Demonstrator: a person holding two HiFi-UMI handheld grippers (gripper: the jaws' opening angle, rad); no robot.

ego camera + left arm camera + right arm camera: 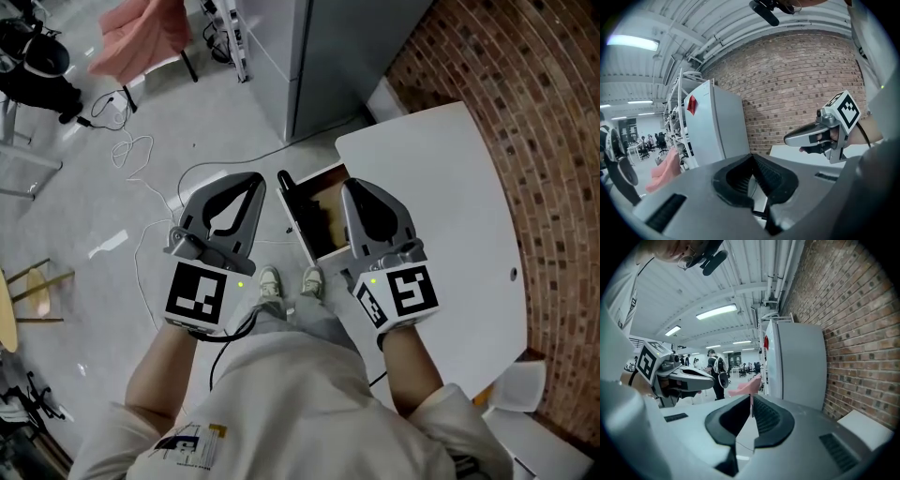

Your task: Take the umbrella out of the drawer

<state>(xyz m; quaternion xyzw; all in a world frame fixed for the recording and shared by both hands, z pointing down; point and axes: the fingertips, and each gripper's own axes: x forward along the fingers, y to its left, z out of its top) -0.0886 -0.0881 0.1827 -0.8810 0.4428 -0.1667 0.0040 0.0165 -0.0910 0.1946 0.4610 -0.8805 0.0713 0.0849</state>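
In the head view an open drawer (325,234) with a brown inside juts from under the white table (441,187). A black elongated thing (286,184) lies along the drawer's left edge; whether it is the umbrella I cannot tell. My right gripper (350,187) hovers over the drawer, shut and empty, covering part of its inside. My left gripper (254,180) is level with it over the floor to the drawer's left, also shut and empty. The left gripper view shows closed jaws (751,157) and the right gripper (820,134). The right gripper view shows closed jaws (751,400) and the left gripper (682,377).
A tall grey cabinet (319,56) stands beyond the drawer, and a brick wall (534,112) runs along the right. Cables (150,178) trail over the floor on the left. A pink cloth (141,33) hangs over a chair at the far left. My shoes (286,281) are right by the drawer.
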